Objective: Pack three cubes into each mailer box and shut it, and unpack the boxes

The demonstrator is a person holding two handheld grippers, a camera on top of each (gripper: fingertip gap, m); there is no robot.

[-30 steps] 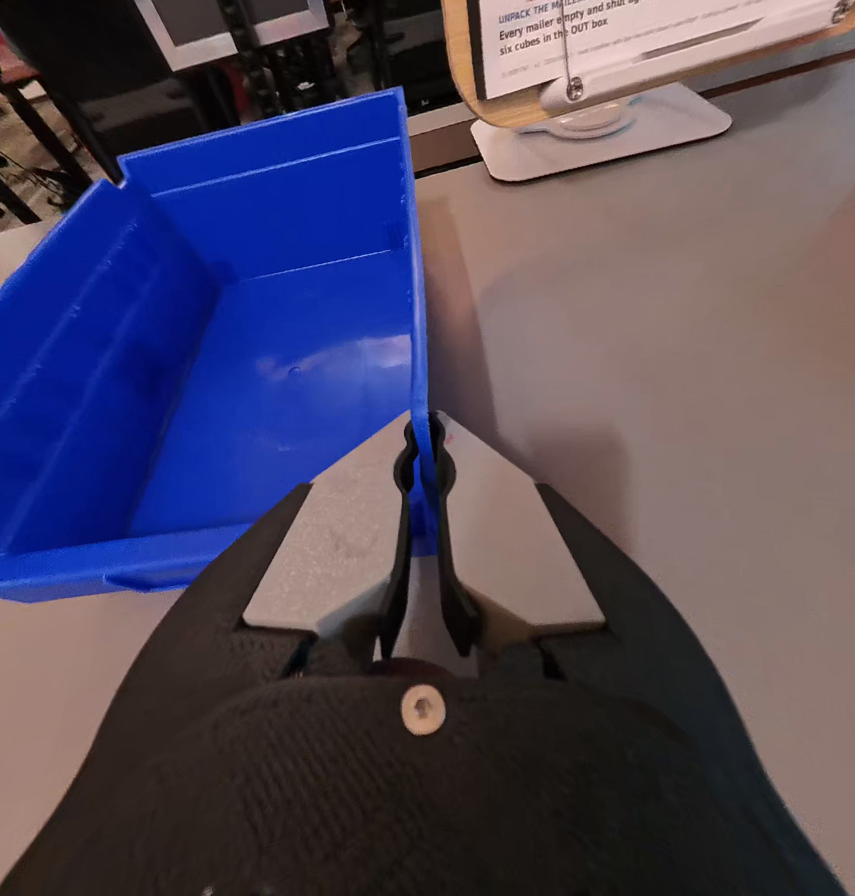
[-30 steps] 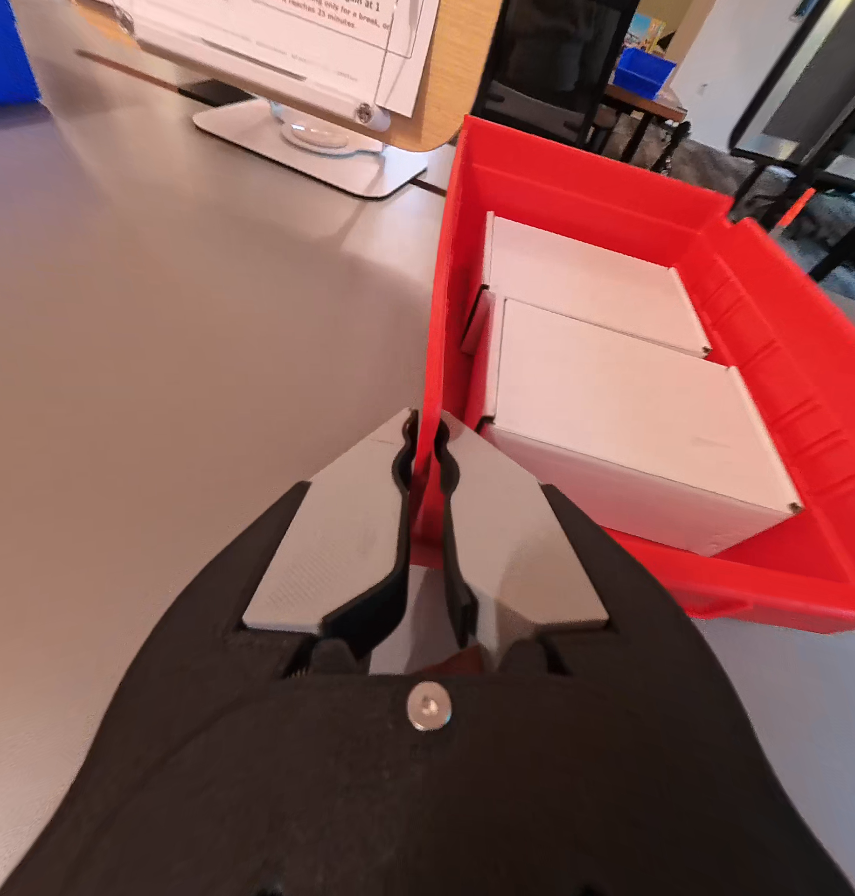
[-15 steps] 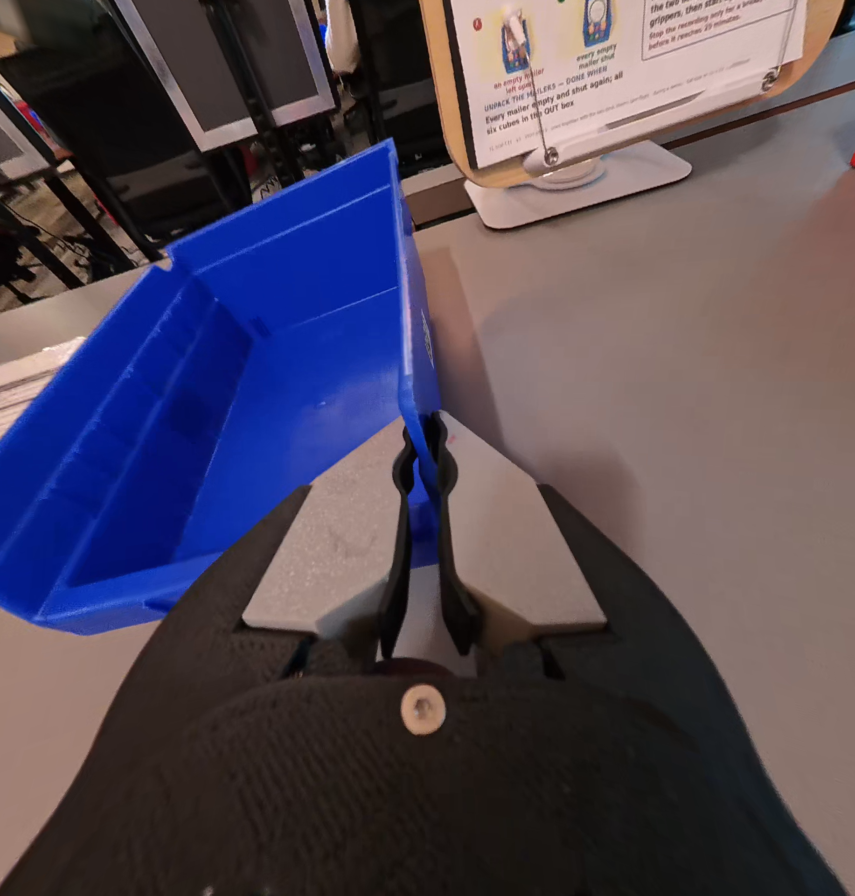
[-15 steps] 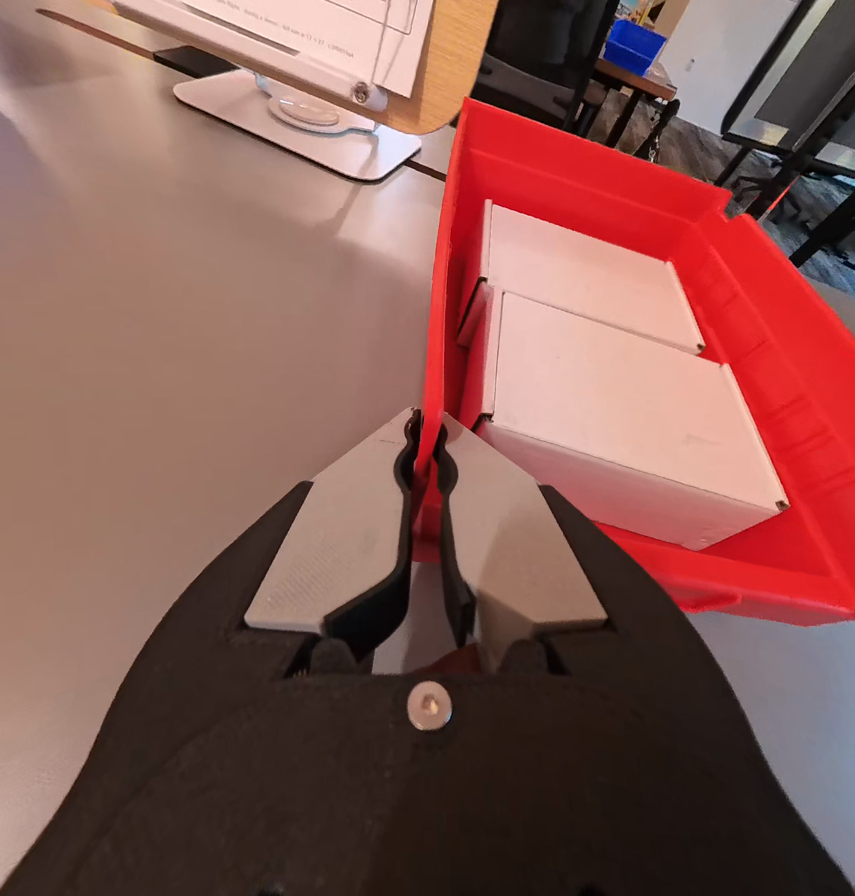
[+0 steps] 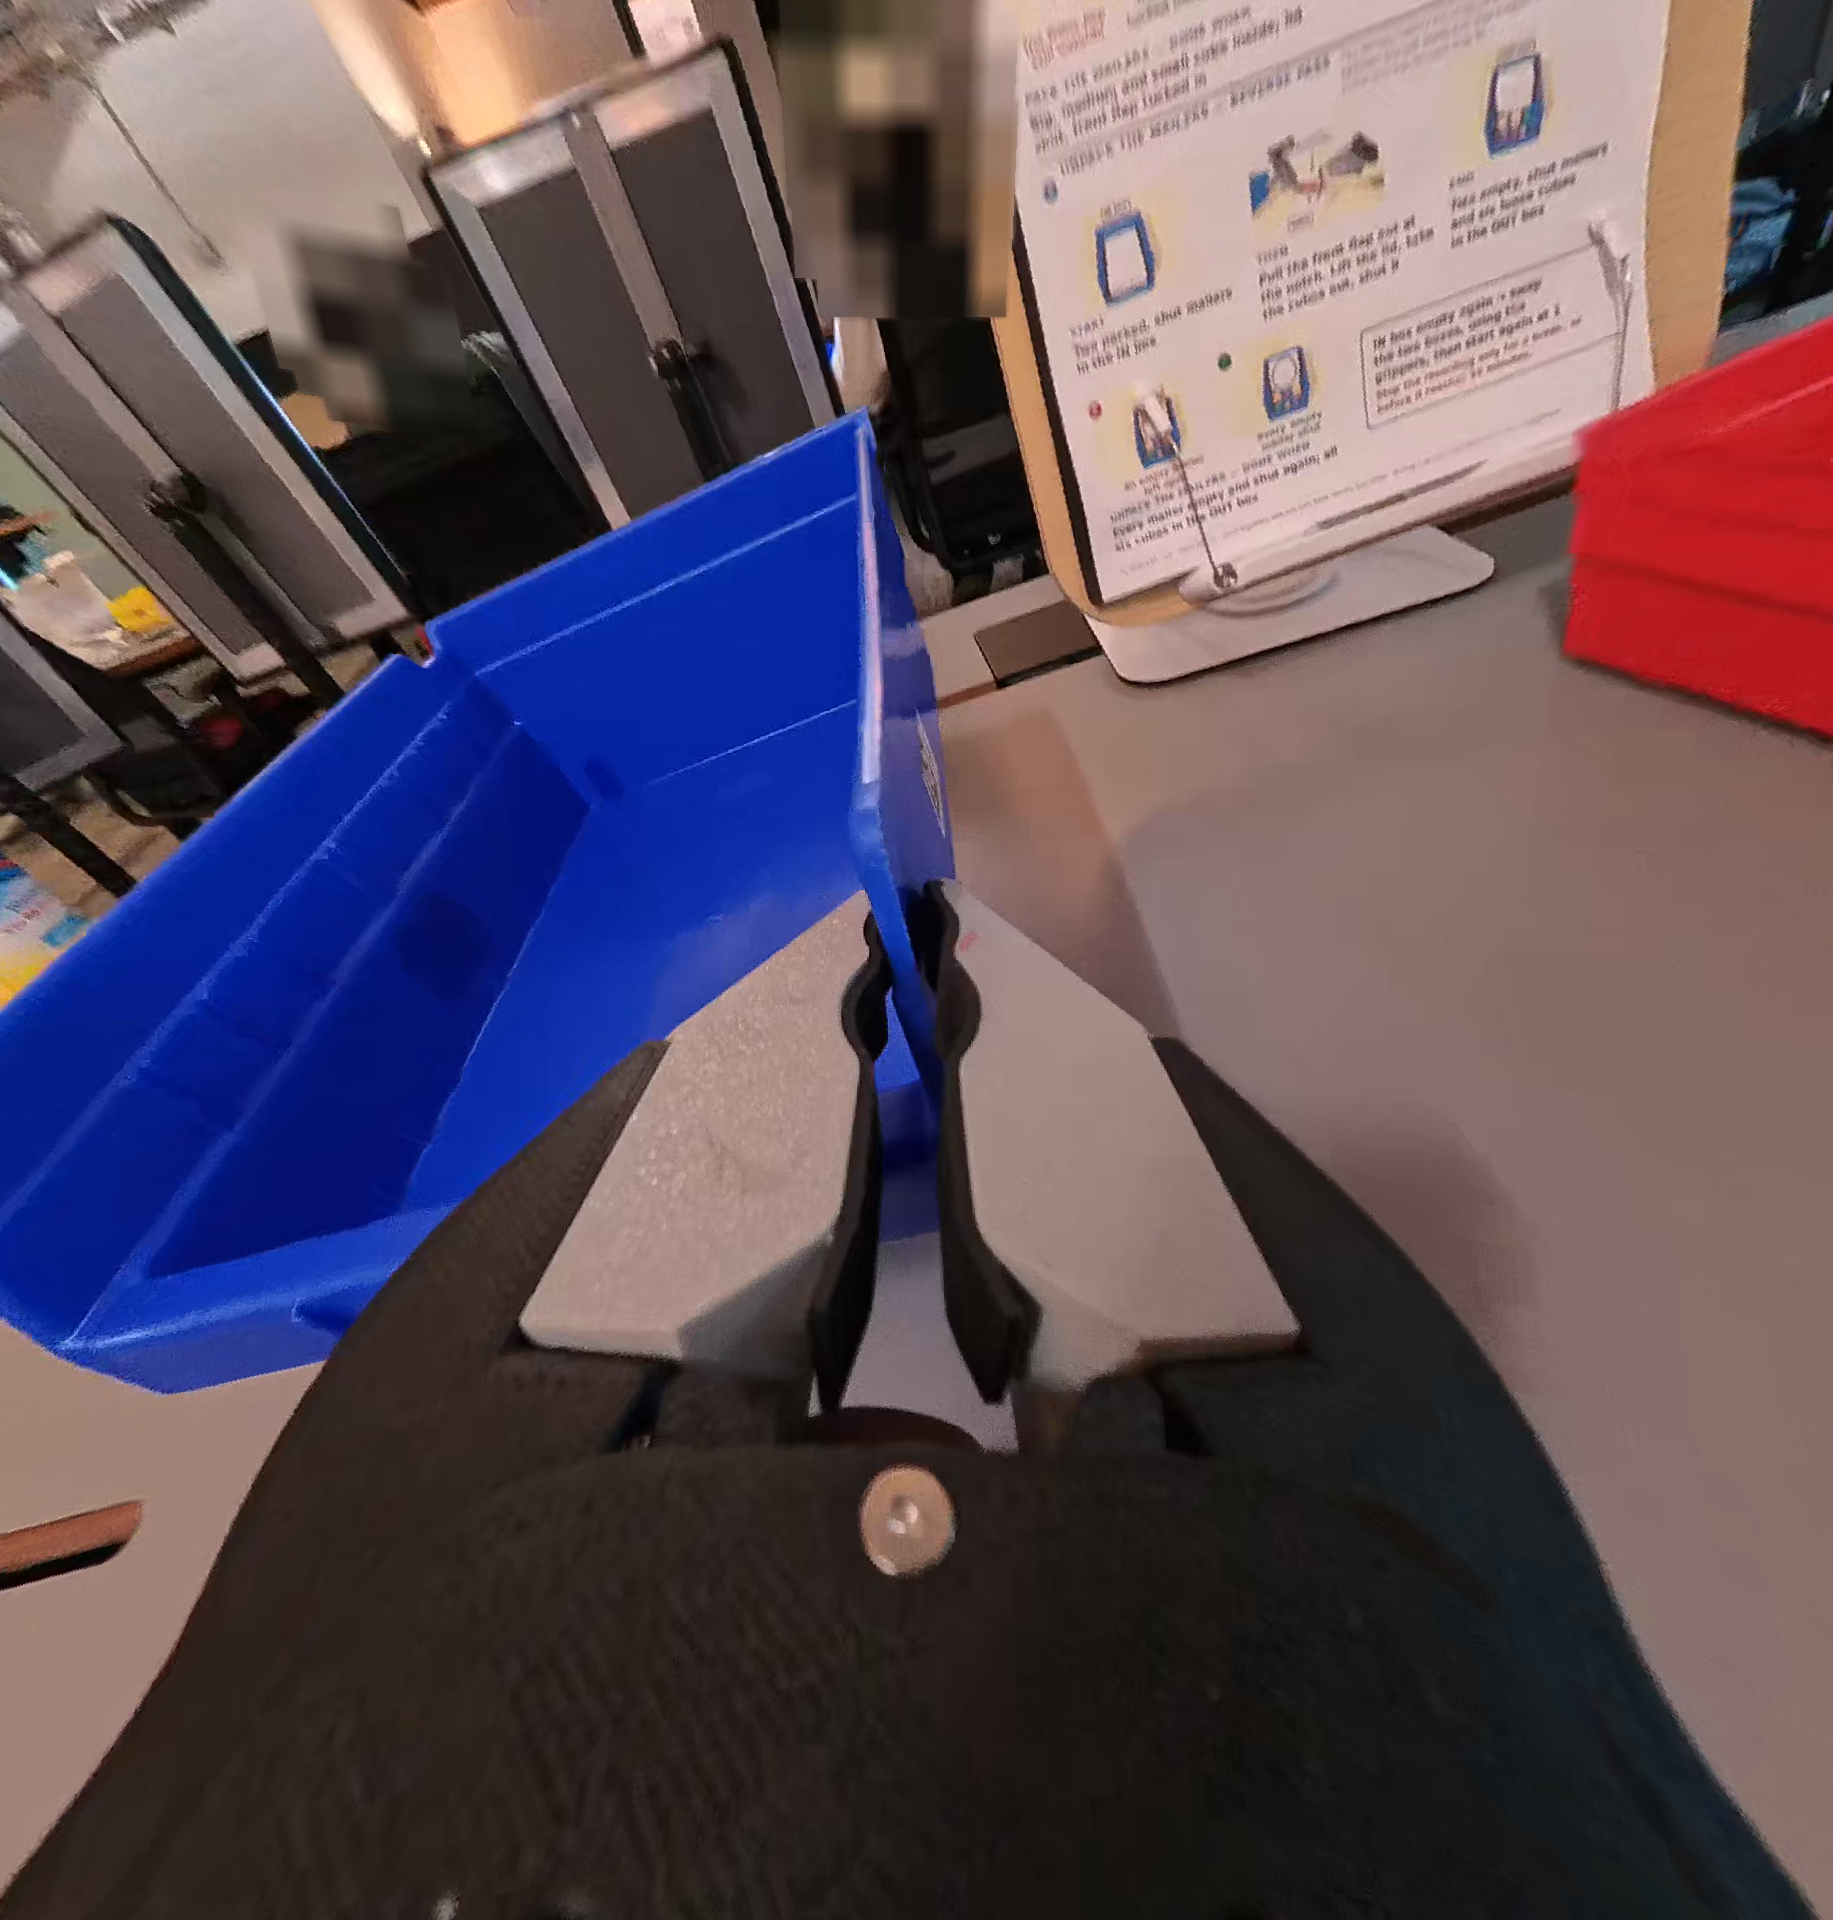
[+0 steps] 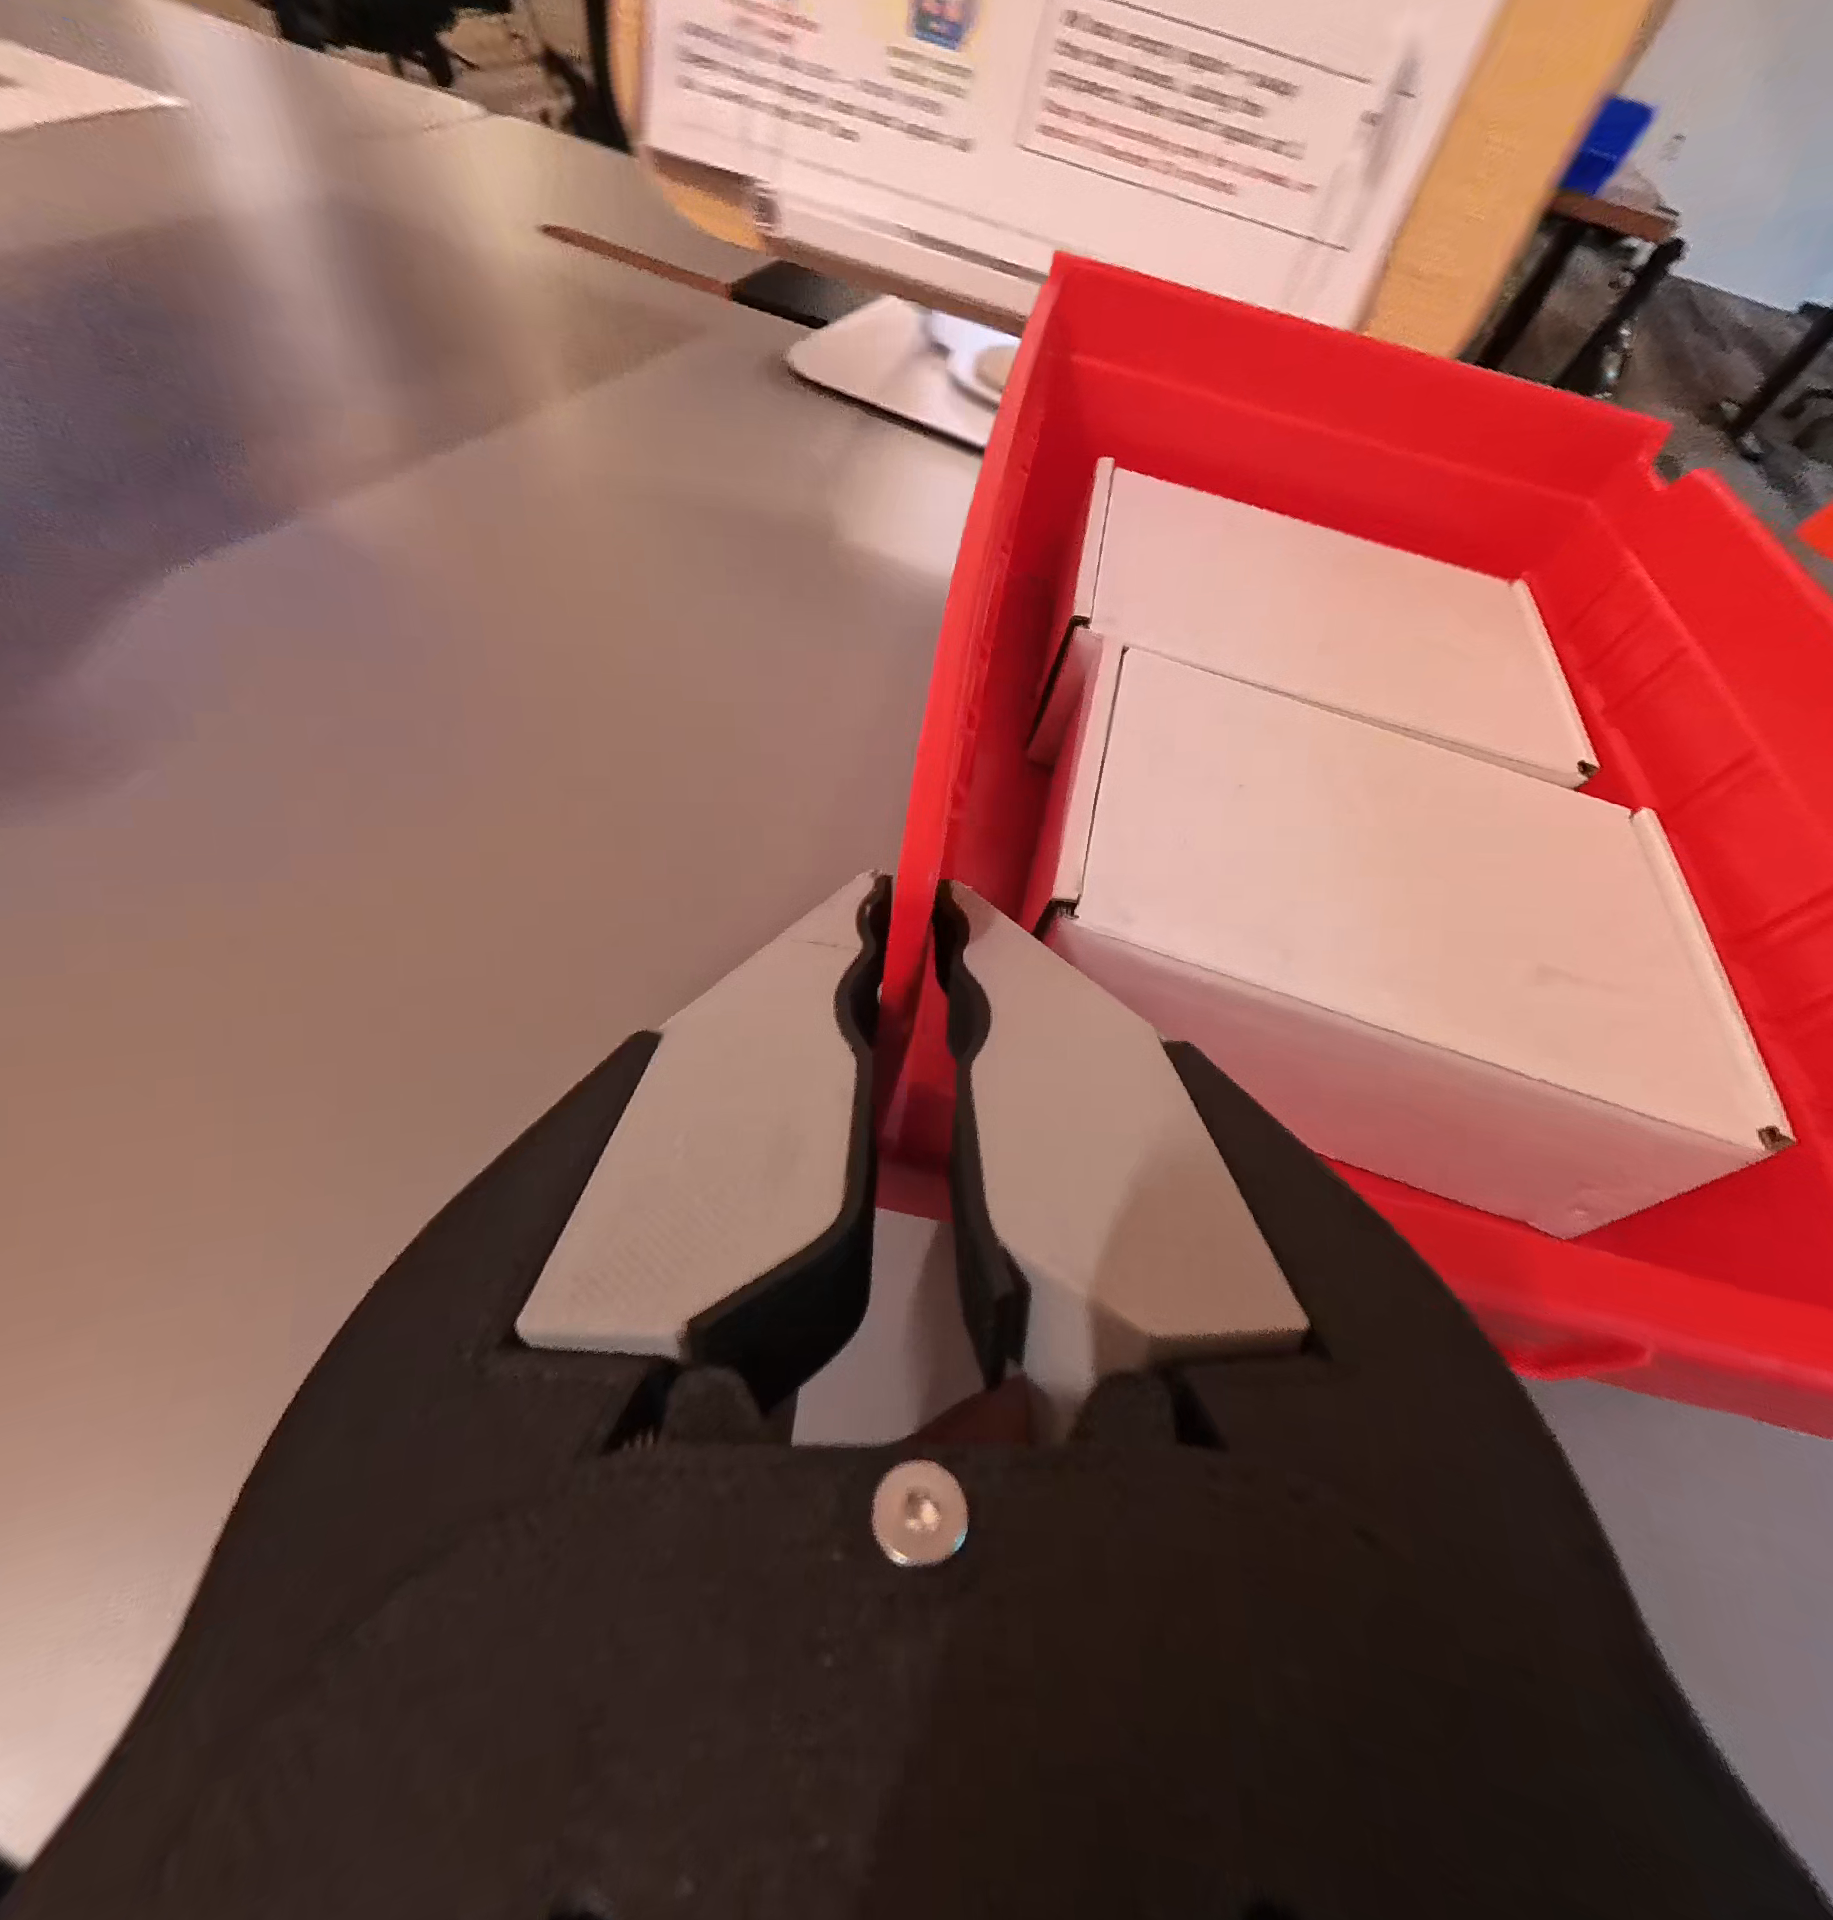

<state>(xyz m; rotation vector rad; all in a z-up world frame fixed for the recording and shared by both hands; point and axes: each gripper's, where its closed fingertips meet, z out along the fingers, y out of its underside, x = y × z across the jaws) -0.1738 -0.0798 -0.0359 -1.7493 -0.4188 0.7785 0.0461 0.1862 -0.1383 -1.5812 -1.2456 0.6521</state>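
We held two hand-held grippers, one in each hand, over a grey bench (image 5: 1411, 987). Our left hand-held gripper (image 5: 907, 914) was nearly closed, its two fingers pinching the right side wall of one blue bin (image 5: 476, 987). That bin looked tipped up off the bench on the held side, and nothing showed inside it.

Our right hand-held gripper (image 6: 910, 904) was likewise narrowed onto a wall, clamping the left side wall of one red bin (image 6: 1722, 727). Inside the red bin lay two white mailer boxes, both shut and lying flat. The near box (image 6: 1359, 935) sat just behind our fingers against the left wall; the far box (image 6: 1307, 603) sat directly beyond it, the two touching or almost so. We could see no cubes; whether any were inside the shut boxes could not be told.

One sign (image 5: 1338, 291) on a pale stand stood at the far edge of the bench, between the two bins. In the left wrist view the red bin showed as a blurred shape at the right edge, well apart from the blue bin.
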